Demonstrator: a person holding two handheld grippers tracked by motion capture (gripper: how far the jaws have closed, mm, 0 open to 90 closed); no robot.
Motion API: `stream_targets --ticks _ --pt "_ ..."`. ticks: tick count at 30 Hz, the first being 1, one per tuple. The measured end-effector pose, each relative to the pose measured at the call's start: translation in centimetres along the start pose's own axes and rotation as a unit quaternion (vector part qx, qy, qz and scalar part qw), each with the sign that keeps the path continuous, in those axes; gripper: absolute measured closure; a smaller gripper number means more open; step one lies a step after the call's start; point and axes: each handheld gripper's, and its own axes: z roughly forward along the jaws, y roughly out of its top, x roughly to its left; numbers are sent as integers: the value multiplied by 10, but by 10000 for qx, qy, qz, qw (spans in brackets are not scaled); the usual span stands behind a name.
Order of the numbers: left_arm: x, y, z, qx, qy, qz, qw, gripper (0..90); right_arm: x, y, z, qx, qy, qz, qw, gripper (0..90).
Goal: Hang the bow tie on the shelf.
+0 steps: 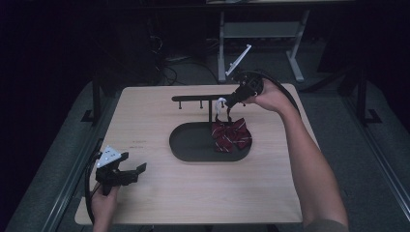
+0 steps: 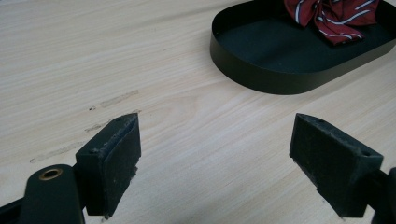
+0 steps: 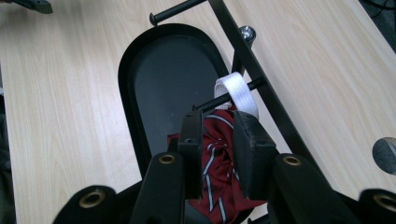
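The bench [image 1: 159,193] has a pale wood-grain top with rounded corners, and a few faint scuff marks [image 2: 114,99] show on its near left part. A black oval tray [image 1: 186,145] sits directly on it near the middle, with a low upright wall; a thin post rises from the tray's far side and bears a horizontal bar [image 1: 198,98] with short pegs. The left hand-held gripper [image 1: 126,175] rests at the bench's near left corner, well apart from the tray.

No text, label, brand or number can be read — not on the table [image 1: 159,193], not on the tray [image 2: 261,79].
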Motion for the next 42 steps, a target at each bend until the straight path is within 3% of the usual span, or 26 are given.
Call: stream_targets --ticks 27,31,42 --pt "0 0 0 19 7 22 10000 163 14 -15 2 -23 243 -128 9996 652" --pt "0 0 0 7 13 18 10000 163 17 -18 1 41 258 -46 9996 642" --pt "-1 0 0 18 14 18 10000 163 26 -26 1 -71 285 -269 9992 627"
